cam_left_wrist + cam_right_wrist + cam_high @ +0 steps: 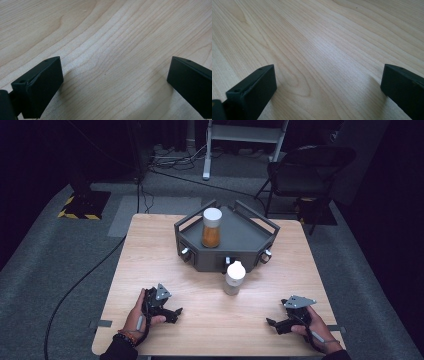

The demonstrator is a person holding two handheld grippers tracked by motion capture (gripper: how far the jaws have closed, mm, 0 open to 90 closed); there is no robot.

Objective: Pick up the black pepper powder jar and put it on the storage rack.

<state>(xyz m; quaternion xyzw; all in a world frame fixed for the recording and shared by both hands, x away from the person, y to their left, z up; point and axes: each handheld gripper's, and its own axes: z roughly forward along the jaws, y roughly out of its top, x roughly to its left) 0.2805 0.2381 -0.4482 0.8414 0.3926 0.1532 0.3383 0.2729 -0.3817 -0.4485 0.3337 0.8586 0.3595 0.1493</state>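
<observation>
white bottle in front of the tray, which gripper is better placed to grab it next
Probably the right gripper, narrowly. The white bottle stands on the table slightly right of centre, so it looks a bit nearer than the left gripper. Both rest with jaws wide open and nothing between them, and the path looks clear.

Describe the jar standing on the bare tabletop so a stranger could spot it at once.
Find the wooden table, then the dark grey tray at its far middle. Just before the tray's near wall stands the pale jar: white contents and cap, unlike the orange-filled jar on the tray.
</observation>
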